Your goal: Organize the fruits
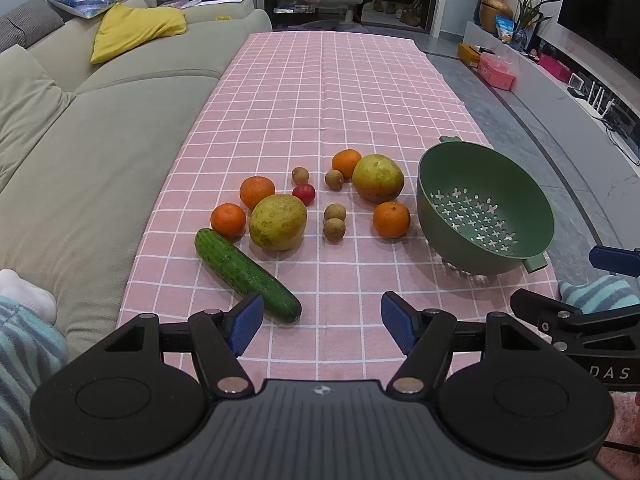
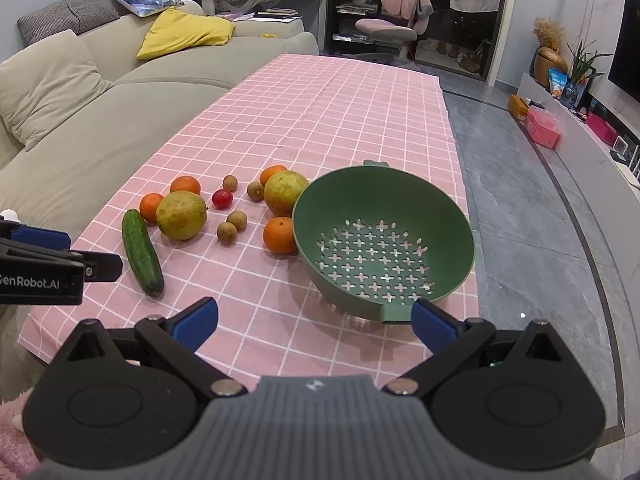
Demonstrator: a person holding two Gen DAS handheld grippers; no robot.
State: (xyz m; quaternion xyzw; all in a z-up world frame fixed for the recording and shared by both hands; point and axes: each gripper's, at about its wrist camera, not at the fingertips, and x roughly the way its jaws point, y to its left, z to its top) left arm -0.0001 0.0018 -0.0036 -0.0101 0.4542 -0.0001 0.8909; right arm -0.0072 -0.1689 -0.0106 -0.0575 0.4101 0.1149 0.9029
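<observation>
Left tool [image 1: 322,326], seen from the left wrist view, stands wide open with nothing between its blue pads, hovering over the near edge of the worktop [image 1: 360,92], which is covered by a pink checked cloth. Taking the green colander [image 1: 486,208] as the landmark: its bowl is empty, so no item has yet been sorted and the whole task remains. All produce lies to the left of the colander on the cloth: one orange [image 1: 391,219] just beside it, a large yellow-green fruit [image 1: 378,178] behind that orange, a second large yellow-green fruit [image 1: 277,222] farther left, a small red fruit [image 1: 303,194] between the two, several small brown round fruits, further oranges, and a cucumber [image 1: 246,274] farthest from the colander, lying at a slant with one end near the tool's left pad. From the right wrist view, the right tool [image 2: 314,322] is likewise wide open and empty; its right pad sits close to the colander's [image 2: 384,240] near handle tab, contact not determinable. The colander appears perforated with cross-shaped holes and upright. The orange [image 2: 280,235] rests just at its left wall; the cucumber [image 2: 142,252] is well apart to the left.
</observation>
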